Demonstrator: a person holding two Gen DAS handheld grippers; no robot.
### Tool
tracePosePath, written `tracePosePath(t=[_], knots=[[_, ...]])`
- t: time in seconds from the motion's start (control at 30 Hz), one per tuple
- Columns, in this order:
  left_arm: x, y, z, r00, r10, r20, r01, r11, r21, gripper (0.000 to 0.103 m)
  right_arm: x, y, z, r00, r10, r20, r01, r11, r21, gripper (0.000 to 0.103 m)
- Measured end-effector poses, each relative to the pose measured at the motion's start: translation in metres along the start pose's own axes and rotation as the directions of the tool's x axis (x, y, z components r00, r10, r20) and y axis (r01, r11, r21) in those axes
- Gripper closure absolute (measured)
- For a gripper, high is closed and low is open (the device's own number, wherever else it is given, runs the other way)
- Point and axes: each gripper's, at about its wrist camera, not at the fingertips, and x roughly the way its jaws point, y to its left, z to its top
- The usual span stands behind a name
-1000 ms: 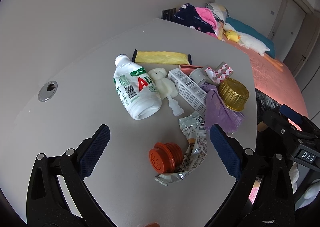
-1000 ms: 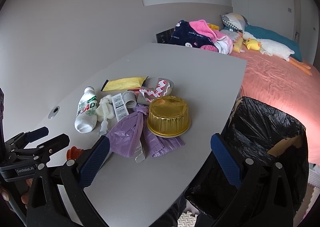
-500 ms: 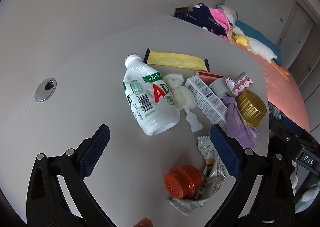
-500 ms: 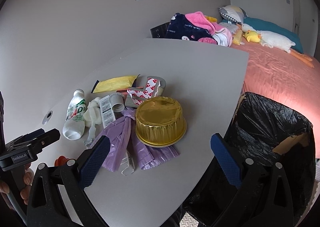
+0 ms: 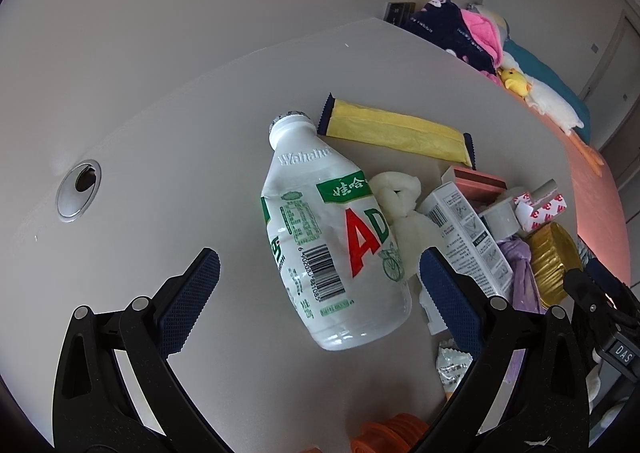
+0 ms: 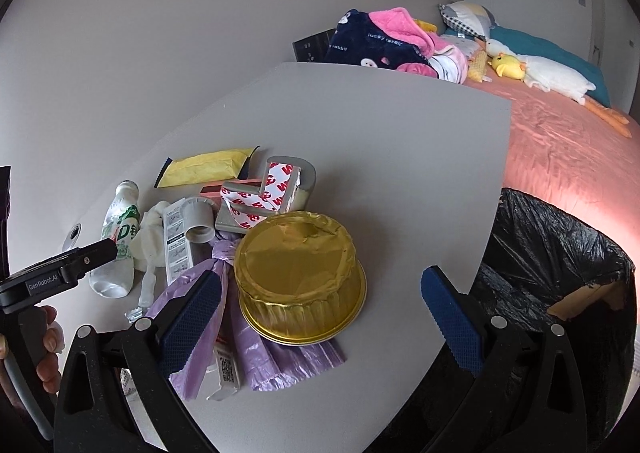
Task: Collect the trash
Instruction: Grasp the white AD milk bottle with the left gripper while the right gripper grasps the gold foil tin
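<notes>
Jaws of both grippers were held wide open, gripping nothing. Left gripper (image 5: 316,285) was positioned over the white bottle (image 5: 332,249) lying on the counter (image 5: 160,157); right gripper (image 6: 320,309) was framed around the gold foil cup (image 6: 300,273).

My bedroom, at home.
A bed (image 6: 560,141) with pink sheet, pillow (image 6: 468,15) and plush duck (image 6: 552,75) sits right beside my grey tabletop (image 6: 400,157).

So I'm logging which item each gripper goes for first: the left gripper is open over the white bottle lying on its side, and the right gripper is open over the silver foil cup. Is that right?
Not quite. The foil cup is gold, not silver, as the right wrist view shows. The rest holds: the left gripper is open over the white bottle lying on its side, and the right gripper is open over the cup.
</notes>
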Motion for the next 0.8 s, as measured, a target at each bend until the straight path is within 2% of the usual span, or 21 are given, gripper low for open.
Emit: tracePosePath(t=[0.27,0.4,0.47,0.5,0.63,0.7,0.8], knots=[[0.025,0.001,0.014,0.998,0.029,-0.053,-0.031,0.999,-0.029,0.006,0.021,0.004,0.007,1.000,-0.025,-0.014,0.024,0.999,-0.034,0.003],[0.040,0.003,0.022,0.995,0.041,-0.089,-0.045,0.998,-0.050,0.006,0.029,0.006,0.008,0.999,-0.037,-0.023,0.036,0.998,-0.051,0.012],[0.041,0.002,0.023,0.995,0.066,-0.079,-0.069,0.997,-0.029,0.006,0.035,0.006,0.008,0.999,-0.038,-0.038,0.036,0.998,-0.052,0.018],[0.041,0.001,0.024,0.994,0.074,-0.081,-0.076,0.997,-0.020,0.006,0.037,0.006,0.007,0.998,-0.035,-0.047,0.033,0.998,-0.050,0.024],[0.042,0.007,0.025,0.996,0.046,-0.076,-0.051,0.997,-0.065,0.006,0.035,0.003,0.006,0.999,-0.021,-0.026,0.020,0.999,-0.040,0.024],[0.040,0.010,0.025,0.997,0.054,-0.060,-0.058,0.996,-0.073,0.013,0.032,0.002,0.006,1.000,-0.018,-0.020,0.017,0.999,-0.040,0.024],[0.034,0.015,0.023,0.997,0.073,-0.034,-0.075,0.994,-0.081,0.034,0.025,0.002,0.006,1.000,-0.016,-0.001,0.016,0.999,-0.038,0.024]])
